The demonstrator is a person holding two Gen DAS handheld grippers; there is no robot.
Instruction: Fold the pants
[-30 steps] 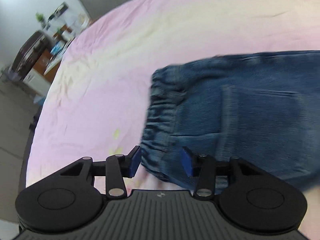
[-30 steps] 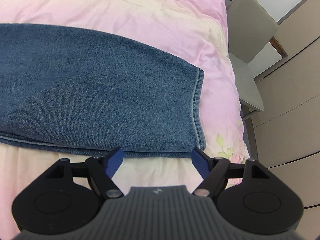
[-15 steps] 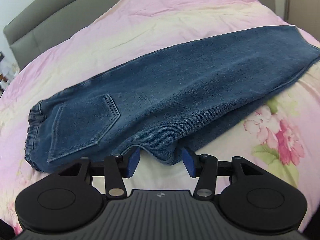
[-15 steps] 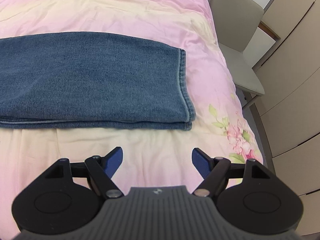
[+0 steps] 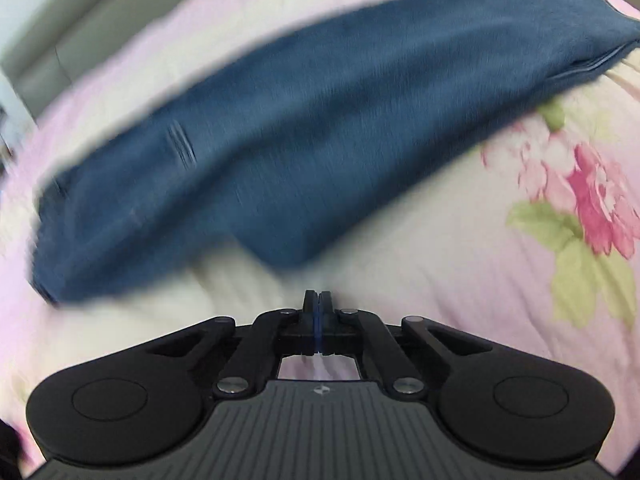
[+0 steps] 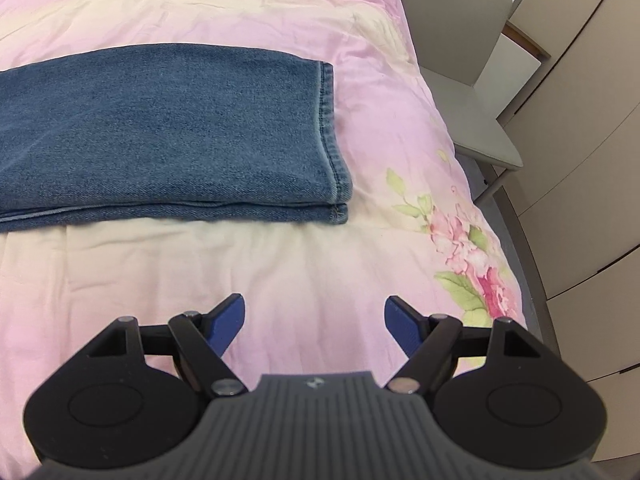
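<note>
The pants (image 6: 168, 128), blue denim, lie flat on the bed (image 6: 280, 264), already doubled leg over leg: two hem edges sit stacked at the right-hand end in the right wrist view. Long axis runs left to right across the bed, parallel to the near edge. Waistband end is toward the left, blurred in the left wrist view, so detail there is not readable.

Key relation: the pants lie ahead of both tools, with a strip of bare quilt between the denim's near edge and each set of jaws. Neither tool touches cloth.

Left gripper (image 5: 319, 300): jaws clenched, blue pads pressed together, nothing between them. The crotch bulge of the denim is just ahead of its tip, so this hand looks the nearer of the two.

Right gripper (image 6: 314, 320): jaws released and wide, empty, well short of the hem end, aimed at quilt below the leg.

Both tools pitch steeply down toward the bed.

Judgement: lengthwise fold done; the cross fold, hem to waist, not yet begun. Right hand is placed for the hem corner. A chair (image 6: 456, 40) and cupboards (image 6: 580, 160) stand beyond the bed's right side.
</note>
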